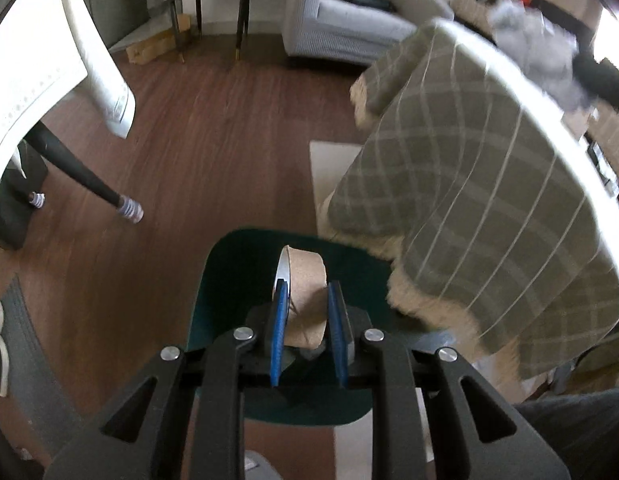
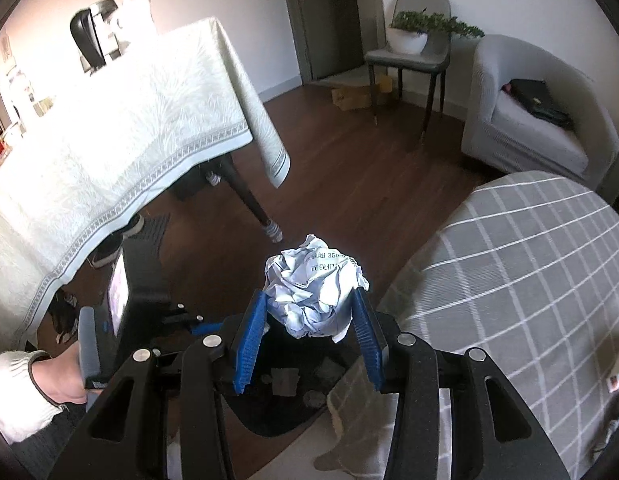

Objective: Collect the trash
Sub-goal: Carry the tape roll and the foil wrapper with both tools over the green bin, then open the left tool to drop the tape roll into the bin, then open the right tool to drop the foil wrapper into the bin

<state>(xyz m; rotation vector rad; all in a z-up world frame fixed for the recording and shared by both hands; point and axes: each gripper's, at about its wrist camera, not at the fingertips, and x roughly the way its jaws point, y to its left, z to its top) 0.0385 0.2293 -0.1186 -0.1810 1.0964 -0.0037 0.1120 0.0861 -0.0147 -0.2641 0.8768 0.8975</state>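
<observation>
Cardboard tape core point(image 1: 305, 300) clamped in my left gripper point(image 1: 308, 316), stiff, light; crumpled paper ball point(image 2: 315, 292) pinched in right gripper point(image 2: 311, 320), soft, squashy; bin point(image 1: 229, 280) six o'clock.

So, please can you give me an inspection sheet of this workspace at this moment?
Surface: wood floor; round table under checked cloth.
Job's things: cardboard tape core, crumpled paper ball, dark bin below with scraps inside.
Clutter: cardboard box on floor, shoes under long table.
Grippers: left gripper shut on the core; right gripper shut on the paper ball.
Cables: nothing seen.
Surroundings: grey armchair, chair with plant, door.
</observation>
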